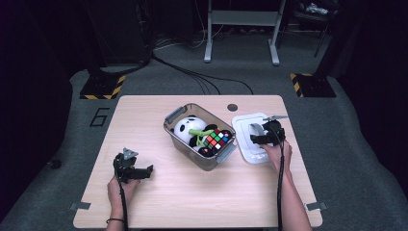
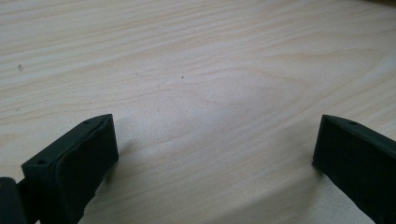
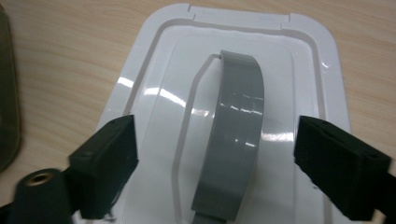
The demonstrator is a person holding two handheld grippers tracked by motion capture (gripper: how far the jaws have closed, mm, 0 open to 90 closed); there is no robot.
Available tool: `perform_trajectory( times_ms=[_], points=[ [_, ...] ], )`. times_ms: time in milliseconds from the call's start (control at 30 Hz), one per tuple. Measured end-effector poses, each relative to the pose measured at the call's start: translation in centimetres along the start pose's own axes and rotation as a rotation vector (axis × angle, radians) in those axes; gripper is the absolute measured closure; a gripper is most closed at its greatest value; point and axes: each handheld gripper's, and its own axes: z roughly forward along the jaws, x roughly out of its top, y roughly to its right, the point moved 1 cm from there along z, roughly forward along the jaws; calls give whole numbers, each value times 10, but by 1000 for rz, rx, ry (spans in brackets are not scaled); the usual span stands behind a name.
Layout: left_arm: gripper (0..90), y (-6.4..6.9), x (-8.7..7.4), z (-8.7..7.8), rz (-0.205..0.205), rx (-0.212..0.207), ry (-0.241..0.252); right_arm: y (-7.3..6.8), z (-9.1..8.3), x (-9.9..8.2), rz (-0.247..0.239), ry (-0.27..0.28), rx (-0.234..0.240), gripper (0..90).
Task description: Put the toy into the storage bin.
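Over the white lid (image 3: 299,88), the right gripper (image 3: 217,154) straddles its grey handle (image 3: 236,135), jaws apart, not touching. Left gripper (image 2: 212,149) rests released on the table (image 2: 196,60).

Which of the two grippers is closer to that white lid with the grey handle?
The right gripper: it hovers over the white lid, jaws open astride its grey handle. The left gripper sits far across the table.

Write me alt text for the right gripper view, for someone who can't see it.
The right gripper hangs over a white box lid that lies flat on the wooden table. Its two black jaws stand open on either side of the lid's raised grey handle, without touching it. A corner of the clear box shows at the left edge.
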Motion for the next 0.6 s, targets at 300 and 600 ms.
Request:
perform_trajectory(
  times_ms=[300, 600],
  points=[
    [0, 0, 0, 0, 1, -2, 0, 6, 15, 2, 15, -10, -46, 517],
    [0, 0, 0, 0, 1, -2, 0, 12, 11, 0, 8, 2, -45, 666]
  ],
)
